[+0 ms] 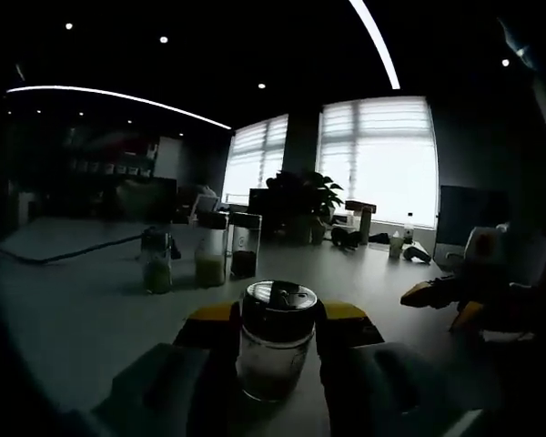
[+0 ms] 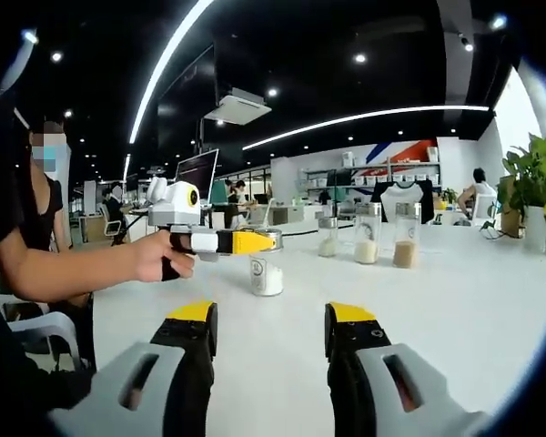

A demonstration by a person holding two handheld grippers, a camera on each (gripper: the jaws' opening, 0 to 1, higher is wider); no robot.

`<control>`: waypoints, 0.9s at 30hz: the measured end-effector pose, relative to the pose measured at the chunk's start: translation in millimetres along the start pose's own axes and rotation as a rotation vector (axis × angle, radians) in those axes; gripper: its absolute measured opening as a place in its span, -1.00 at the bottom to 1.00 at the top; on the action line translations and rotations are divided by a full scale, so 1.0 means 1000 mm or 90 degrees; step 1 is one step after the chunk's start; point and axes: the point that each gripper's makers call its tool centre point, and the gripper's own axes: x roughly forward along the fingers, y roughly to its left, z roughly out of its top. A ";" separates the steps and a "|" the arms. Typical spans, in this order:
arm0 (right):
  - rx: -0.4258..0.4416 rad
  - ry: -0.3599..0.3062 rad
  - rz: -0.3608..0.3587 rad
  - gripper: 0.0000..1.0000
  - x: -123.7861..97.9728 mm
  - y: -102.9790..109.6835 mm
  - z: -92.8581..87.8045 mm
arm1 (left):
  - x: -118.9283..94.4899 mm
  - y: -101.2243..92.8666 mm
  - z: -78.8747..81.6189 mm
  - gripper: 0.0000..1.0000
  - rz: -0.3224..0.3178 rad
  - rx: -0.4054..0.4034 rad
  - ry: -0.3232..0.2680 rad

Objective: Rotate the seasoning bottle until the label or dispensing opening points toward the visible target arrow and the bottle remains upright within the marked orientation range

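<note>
low in the frame's centre, left gripper (image 1: 275,332) clamps the upright seasoning bottle (image 1: 275,341) — right gripper (image 2: 268,332), jaws apart, well short.

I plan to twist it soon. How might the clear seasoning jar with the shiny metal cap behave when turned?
The clear seasoning jar looks like smooth glass, so it may slip between the left gripper's jaws. It looks nearly empty in the right gripper view, so probably light and easy to tip.

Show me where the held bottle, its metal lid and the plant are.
bottle (image 1: 271,360), left gripper view, glass body
lid (image 1: 279,299), left gripper view, shiny top
plant (image 2: 532,177), right gripper view, leaves
</note>
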 end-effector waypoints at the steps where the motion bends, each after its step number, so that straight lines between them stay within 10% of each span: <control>1: 0.001 0.000 -0.001 -0.07 0.000 0.000 0.000 | 0.000 0.001 0.000 -0.32 -0.001 0.001 0.002; 27: 0.005 -0.016 0.008 -0.09 -0.001 0.003 0.003 | -0.021 0.009 0.000 -0.31 -0.025 -0.007 0.014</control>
